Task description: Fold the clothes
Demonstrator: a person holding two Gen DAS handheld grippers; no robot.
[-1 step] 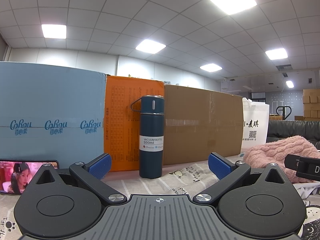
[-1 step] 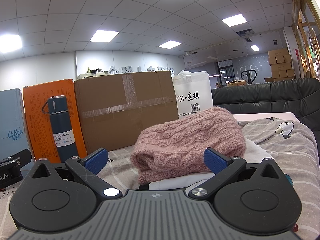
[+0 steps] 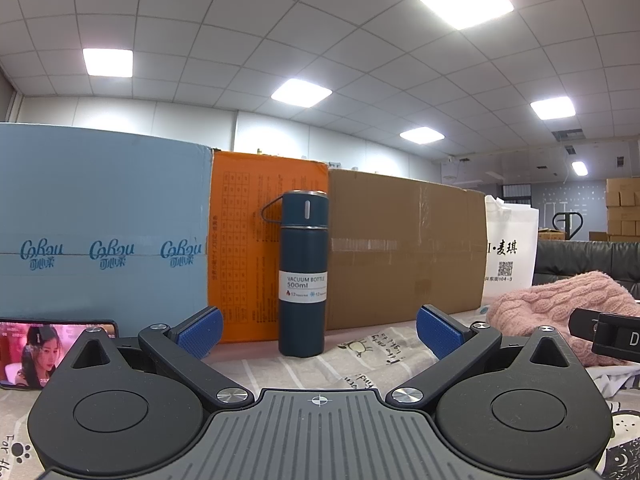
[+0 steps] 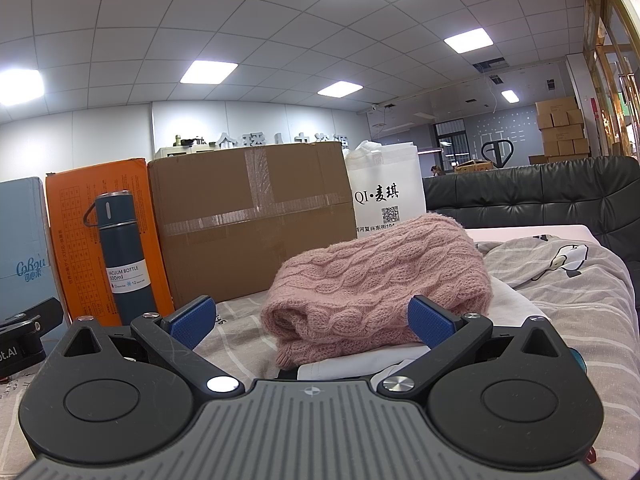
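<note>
A folded pink cable-knit sweater [image 4: 380, 276] lies on a folded white garment [image 4: 352, 364] on the grey striped bed sheet [image 4: 560, 300]. My right gripper [image 4: 312, 320] is open and level just in front of it, and its blue pads [image 4: 430, 320] stand at the sweater's near corners without pressing on it. My left gripper [image 3: 319, 331] is open with nothing between its fingers, and it faces a dark blue vacuum bottle [image 3: 303, 280]. In the left wrist view the sweater [image 3: 560, 312] sits at the far right, partly hidden behind the right gripper's black body [image 3: 608, 336].
Behind the bed stands a row of a pale blue box [image 3: 100, 220], an orange box [image 3: 240, 240], a taped brown carton [image 4: 252, 220] and a white bag [image 4: 384, 196]. A phone [image 3: 36, 348] with a lit screen leans at the left. A black sofa [image 4: 520, 196] is at the back right.
</note>
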